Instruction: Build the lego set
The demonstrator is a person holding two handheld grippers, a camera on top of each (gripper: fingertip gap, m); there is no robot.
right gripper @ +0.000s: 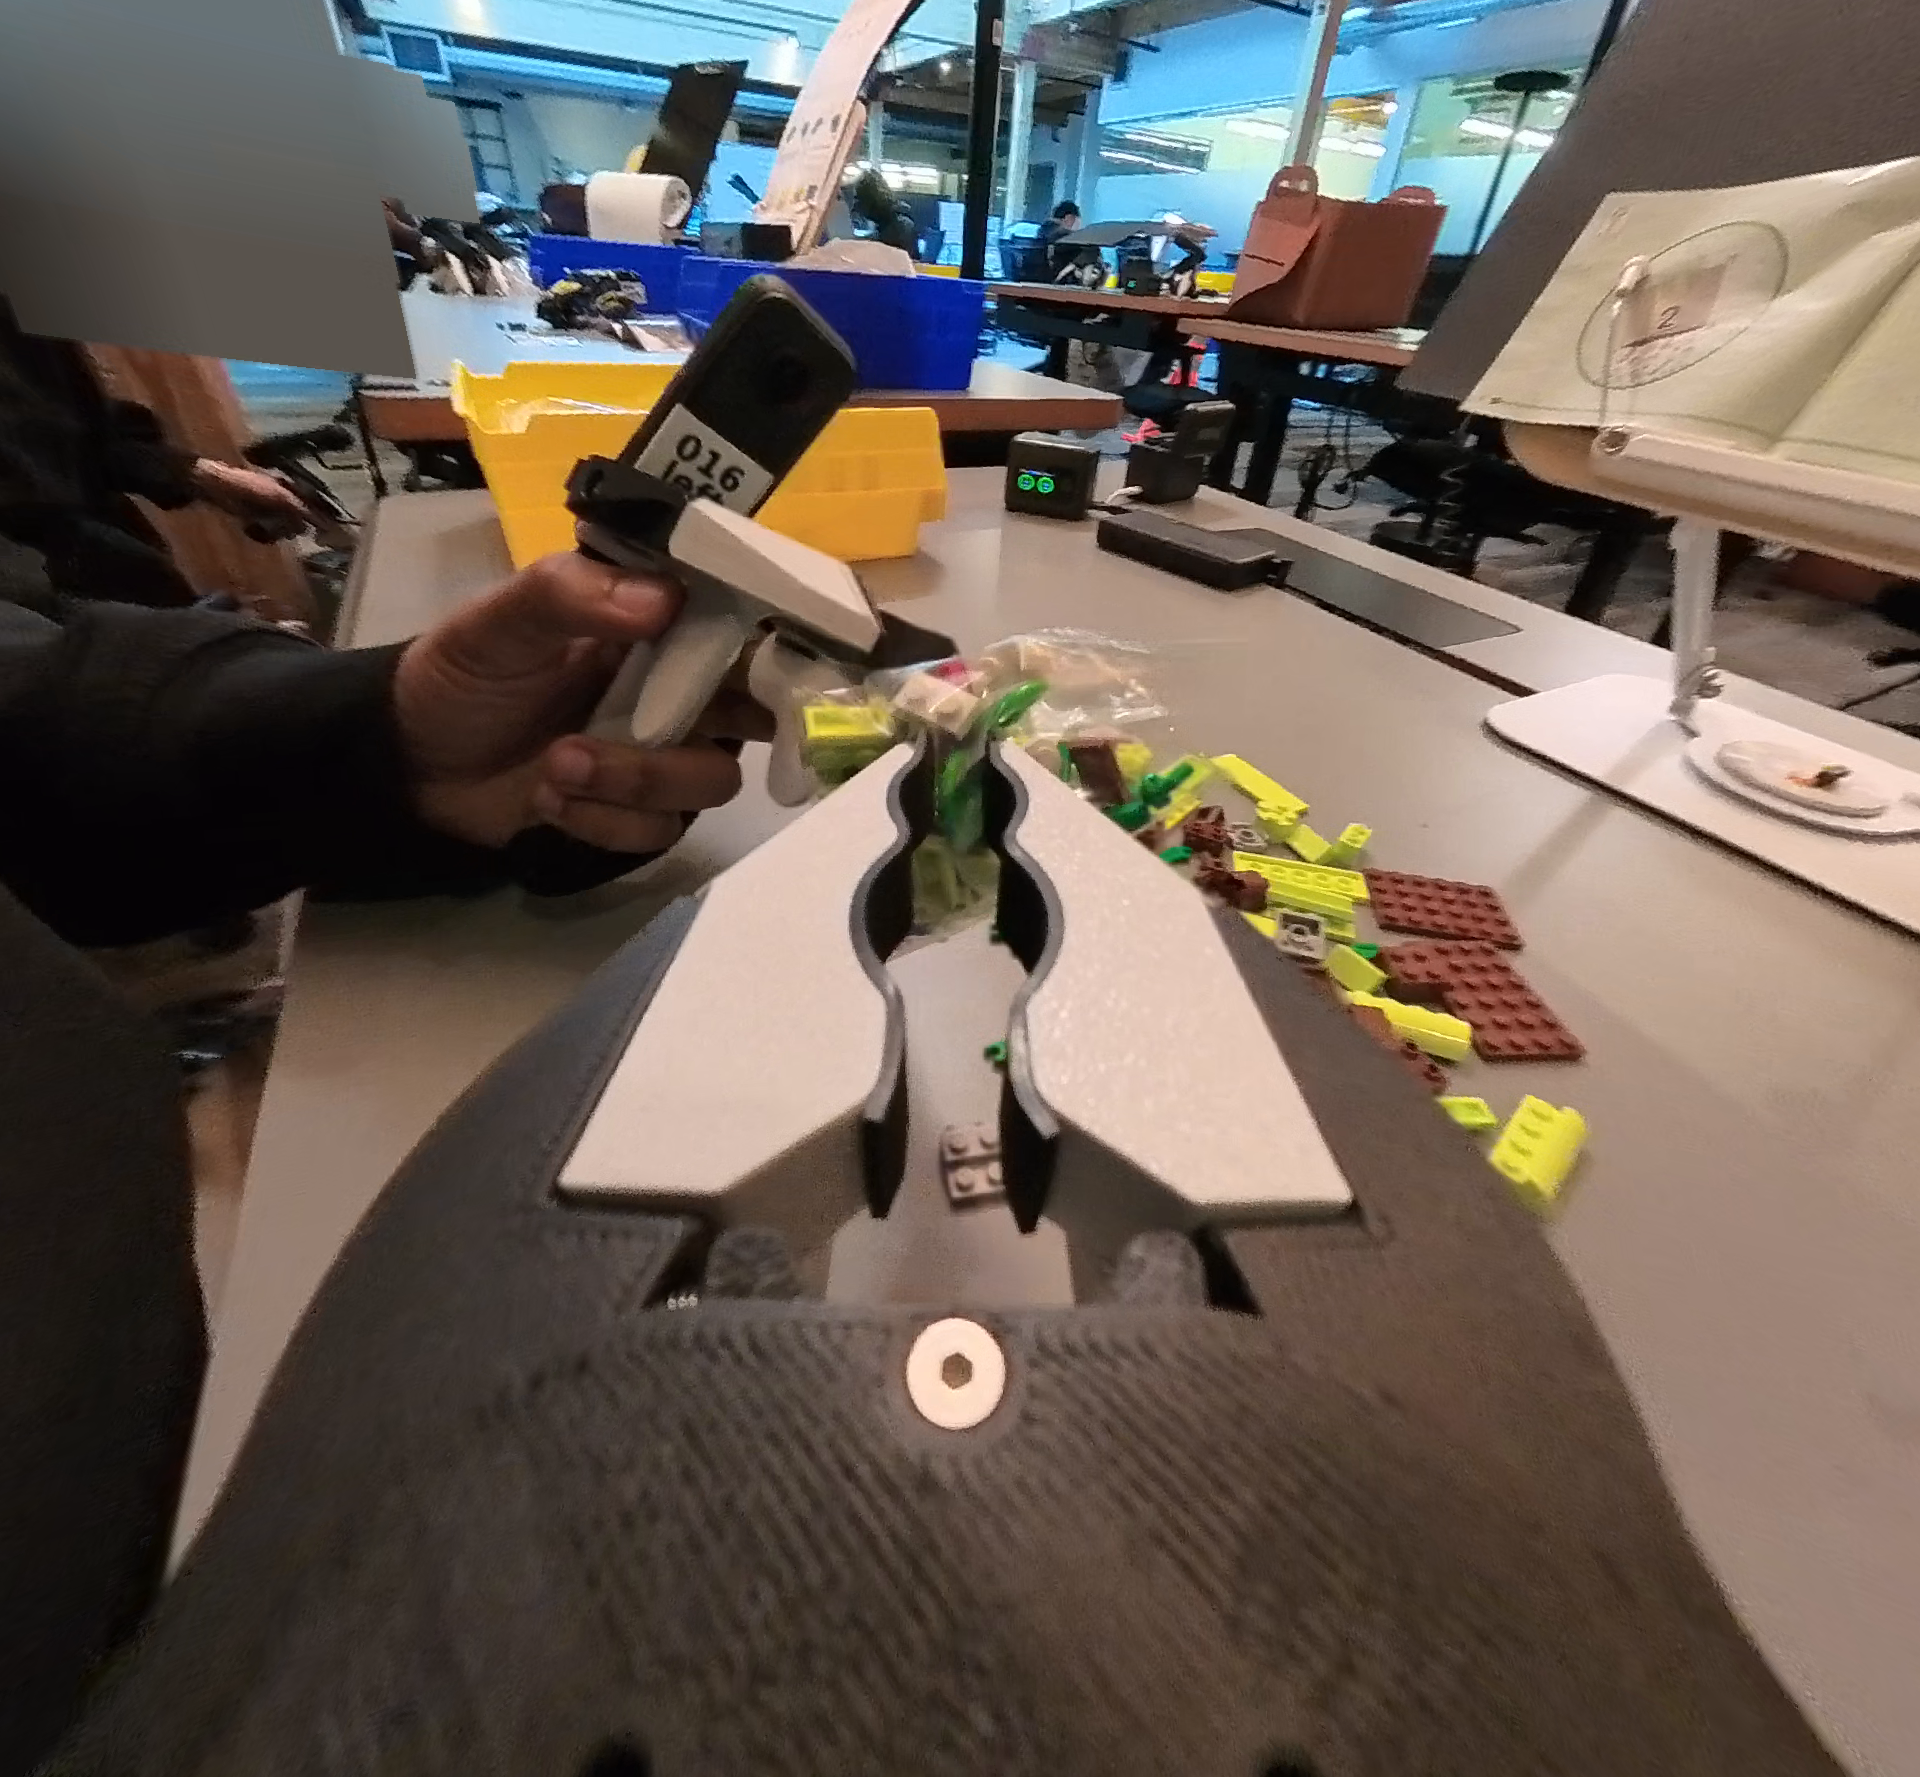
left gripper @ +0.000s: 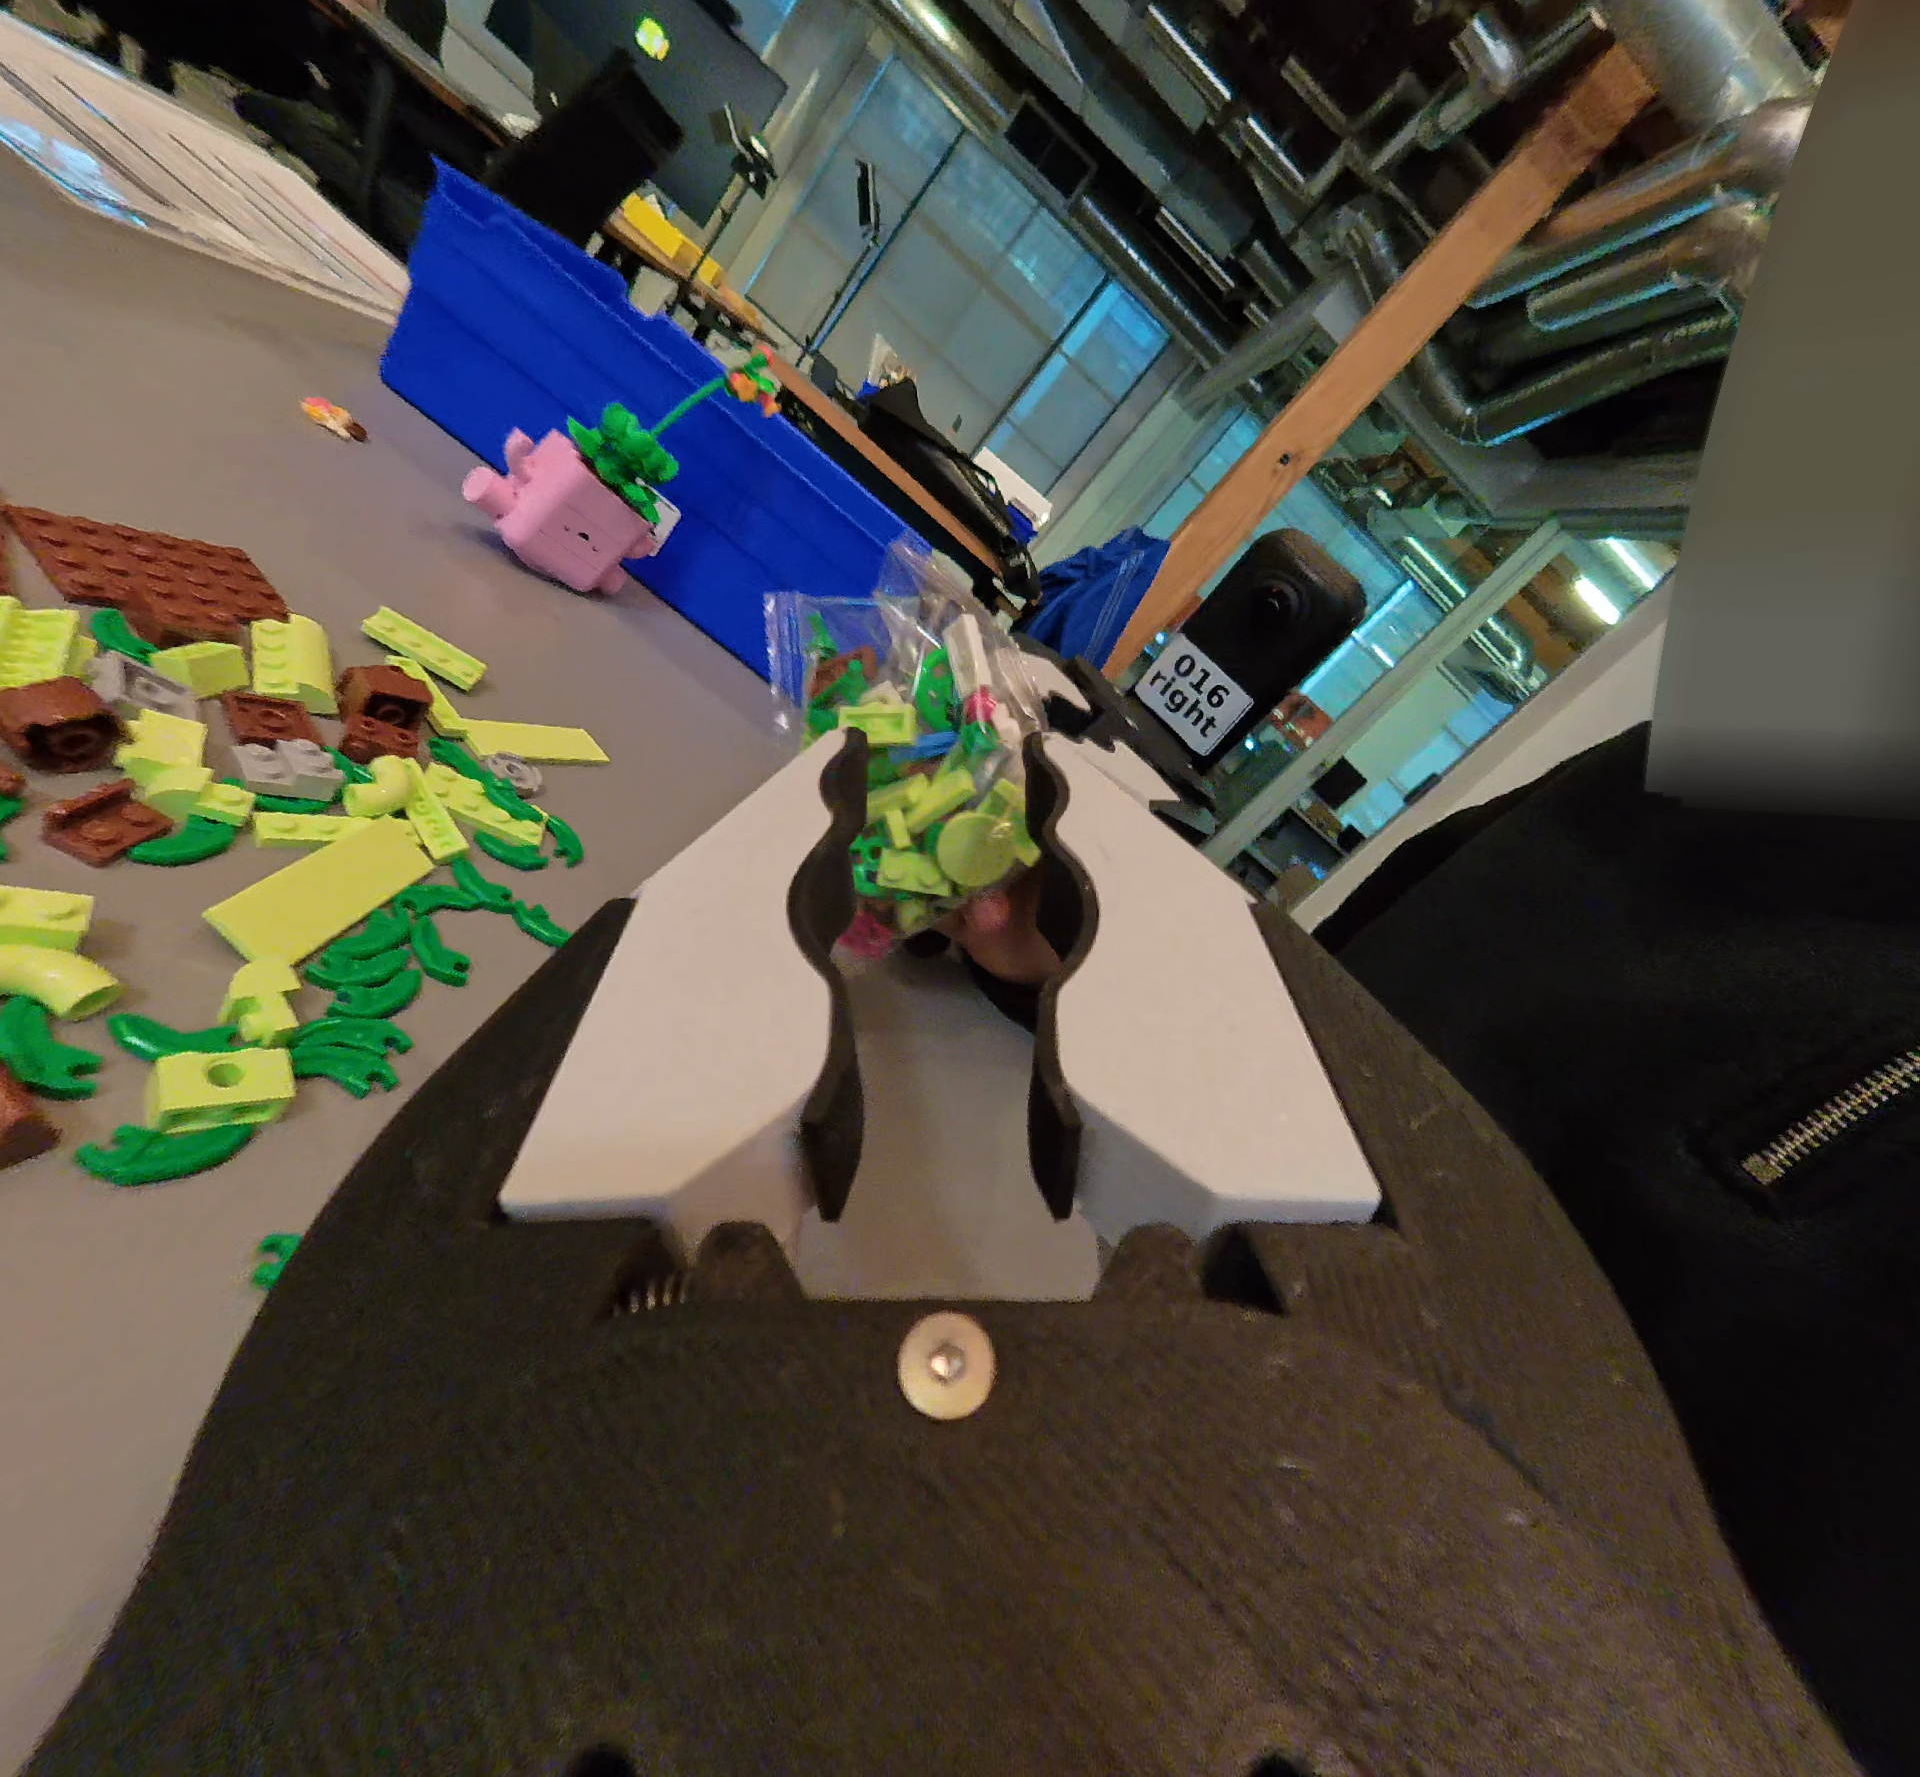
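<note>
A clear plastic bag of small lime, green, white and pink lego pieces (left gripper: 914,678) hangs above the grey table, held between both grippers. My left gripper (left gripper: 943,745) is shut on the bulky bag, its jaws held apart by the contents. My right gripper (right gripper: 961,756) is pinched nearly closed on the bag (right gripper: 1081,678) from the opposite side. The left gripper (right gripper: 914,647) shows in the right wrist view, held by a hand, its black tip at the bag's top. Loose lime, green and brown pieces (left gripper: 312,792) lie on the table (right gripper: 1351,896).
A built pink pot with a green plant (left gripper: 566,512) stands by a blue bin (left gripper: 540,345). Brown plates (right gripper: 1455,958) lie among the pieces. An instruction booklet on a white stand (right gripper: 1714,325) is at the right, with a yellow bin (right gripper: 727,470) behind. Less than 4 cm separates the two grippers' tips.
</note>
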